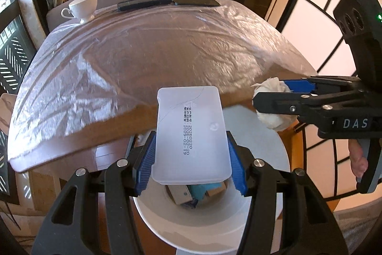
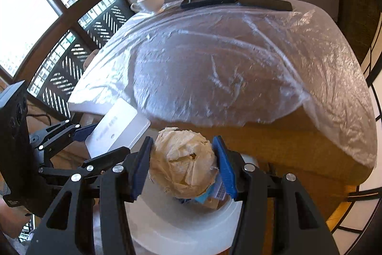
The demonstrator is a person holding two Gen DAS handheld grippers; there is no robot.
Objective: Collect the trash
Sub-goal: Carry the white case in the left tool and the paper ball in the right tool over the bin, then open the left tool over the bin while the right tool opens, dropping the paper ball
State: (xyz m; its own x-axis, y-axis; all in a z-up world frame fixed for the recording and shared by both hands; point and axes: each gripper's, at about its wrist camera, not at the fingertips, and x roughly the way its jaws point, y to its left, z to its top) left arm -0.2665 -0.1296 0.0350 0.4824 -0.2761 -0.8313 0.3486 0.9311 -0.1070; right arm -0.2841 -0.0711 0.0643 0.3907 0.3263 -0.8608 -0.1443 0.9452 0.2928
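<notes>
Frosted flat plastic tray (image 1: 193, 135), long axis toward twelve o'clock, sits clenched in the left claw (image 1: 193, 159), while the right claw (image 2: 183, 164) grasps a crumpled paper ball (image 2: 183, 161) above the white bin (image 1: 214, 226).

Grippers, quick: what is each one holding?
Left gripper: shut on a flat white translucent plastic pack.
Right gripper: shut on a crumpled white paper ball.

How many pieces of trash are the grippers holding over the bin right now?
2: a white plastic tray in the left gripper, a crumpled paper ball in the right gripper. More trash already lies in the bin.
</notes>
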